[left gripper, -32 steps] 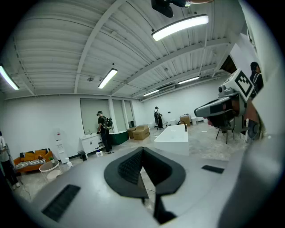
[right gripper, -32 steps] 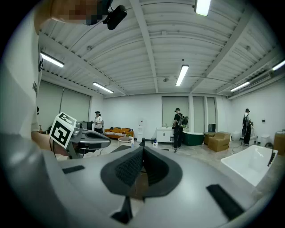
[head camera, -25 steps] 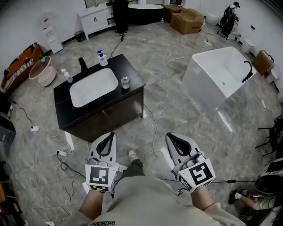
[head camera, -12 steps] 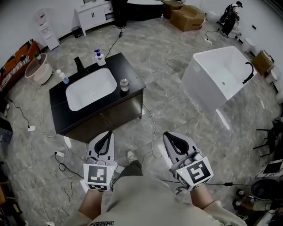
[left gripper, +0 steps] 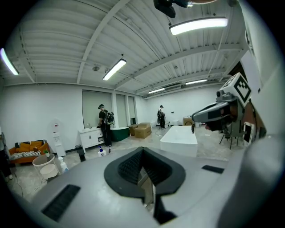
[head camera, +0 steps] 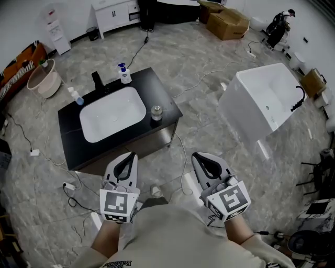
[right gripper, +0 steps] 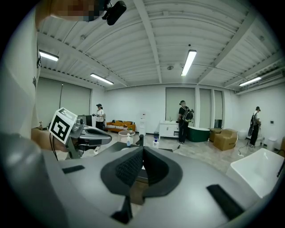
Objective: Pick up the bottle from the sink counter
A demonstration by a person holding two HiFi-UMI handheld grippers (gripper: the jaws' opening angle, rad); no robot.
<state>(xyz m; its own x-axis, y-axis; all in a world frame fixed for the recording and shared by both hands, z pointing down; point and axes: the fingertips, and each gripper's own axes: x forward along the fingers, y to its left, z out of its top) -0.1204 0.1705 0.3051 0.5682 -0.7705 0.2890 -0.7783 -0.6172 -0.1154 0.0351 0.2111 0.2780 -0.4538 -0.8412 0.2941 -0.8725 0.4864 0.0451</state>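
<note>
The black sink counter (head camera: 164,98) with a white basin stands ahead of me in the head view. On it are a white pump bottle with a blue label (head camera: 124,74), a small pale blue bottle (head camera: 77,96) at the left, and a silver-capped jar (head camera: 156,112) near the right front. The pump bottle (right gripper: 154,142) also shows in the right gripper view. My left gripper (head camera: 130,155) and right gripper (head camera: 198,156) are held side by side short of the counter's front edge. Both are shut with nothing between the jaws.
A black faucet (head camera: 97,80) rises behind the basin. A white bathtub (head camera: 267,102) stands to the right, cardboard boxes (head camera: 230,23) and a white cabinet (head camera: 112,15) at the back. Cables (head camera: 184,152) trail over the floor. A person (right gripper: 182,116) stands in the distance.
Both grippers have come forward together and the counter now lies closer in front of them. The jaws stayed shut.
</note>
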